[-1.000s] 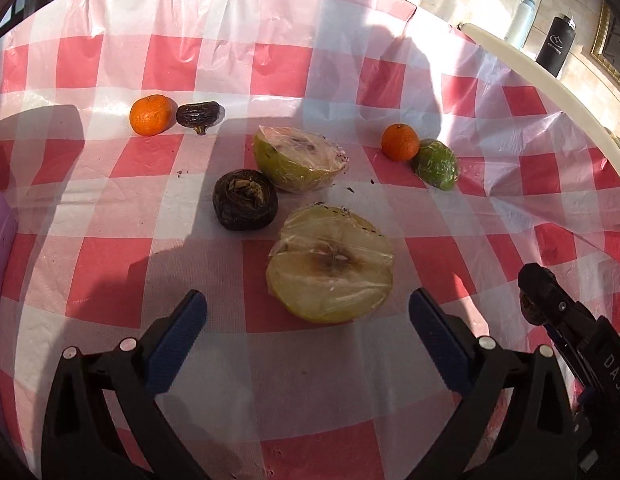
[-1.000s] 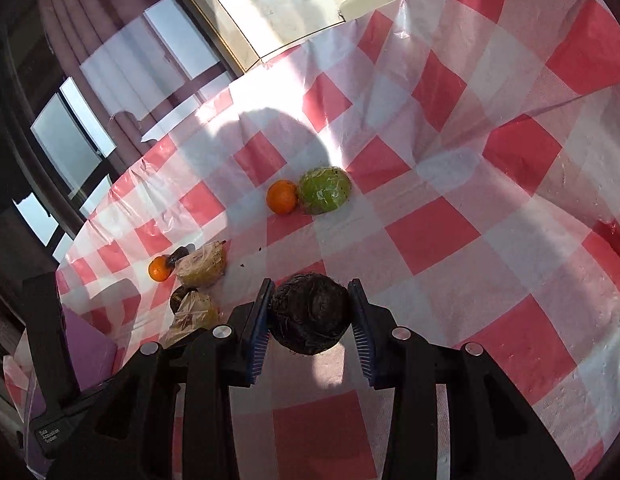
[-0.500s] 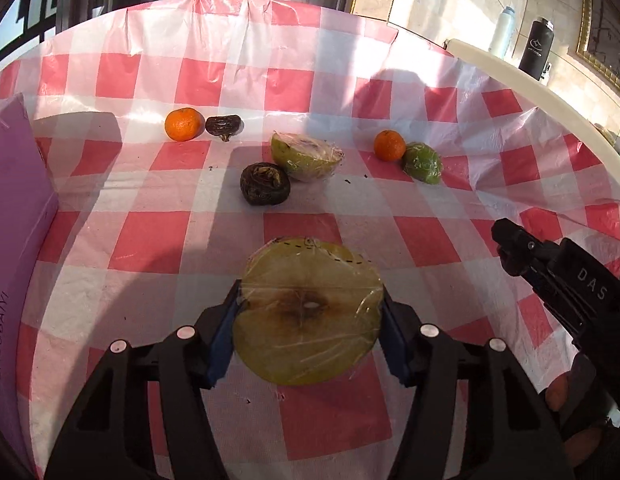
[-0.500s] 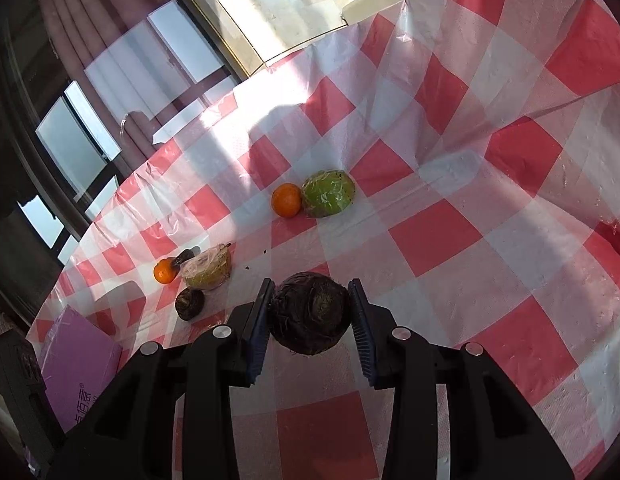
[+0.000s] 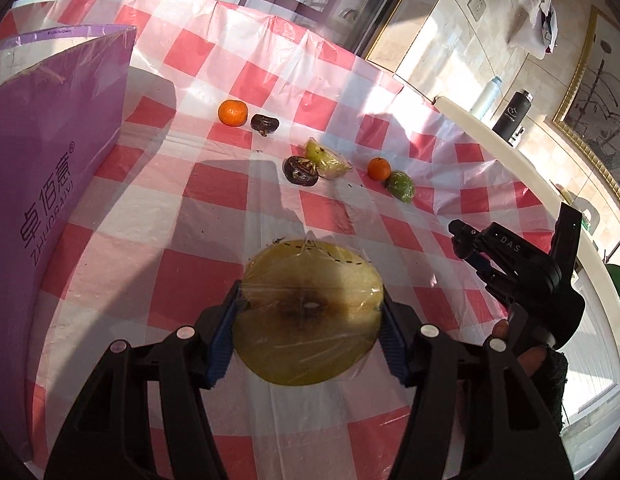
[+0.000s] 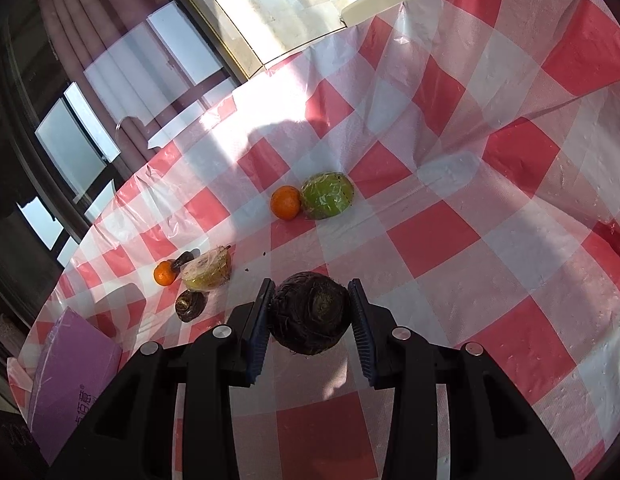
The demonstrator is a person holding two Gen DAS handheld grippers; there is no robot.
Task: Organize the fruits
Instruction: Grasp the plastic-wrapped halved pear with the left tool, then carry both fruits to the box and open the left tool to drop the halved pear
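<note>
Two hand-held grippers each carry a piece of fruit above a table covered in a red-and-white checked cloth (image 5: 214, 184). The left gripper (image 5: 308, 330) pinches a plastic-wrapped yellow half fruit (image 5: 308, 316) between its blue pads, cut face toward the camera, a dark patch around its core. The right gripper (image 6: 311, 316) clamps a dark, rough-skinned round fruit (image 6: 310, 312) the same way, held over the cloth near the table's front.

Six more pieces lie on the cloth farther back. An orange (image 5: 232, 112) sits just beside a small dark fruit (image 5: 264, 124) at the far left. Near the middle, a dark halved fruit (image 5: 300, 171) touches a second wrapped yellow-green half (image 5: 327, 159). To the right, a smaller orange (image 5: 378, 168) rests against a wrapped green fruit (image 5: 400, 186); the right wrist view shows the same pair touching, orange (image 6: 285, 202) to the left of green (image 6: 327, 195).

A purple box (image 5: 50, 184) printed with white lettering stands at the table's left edge. In the left wrist view the right gripper's black body (image 5: 521, 276) shows at the right. Beyond the table, a white bottle (image 5: 485, 98) and a black bottle (image 5: 513, 114) stand on a pale ledge. Sunlight falls in patches across the cloth.
</note>
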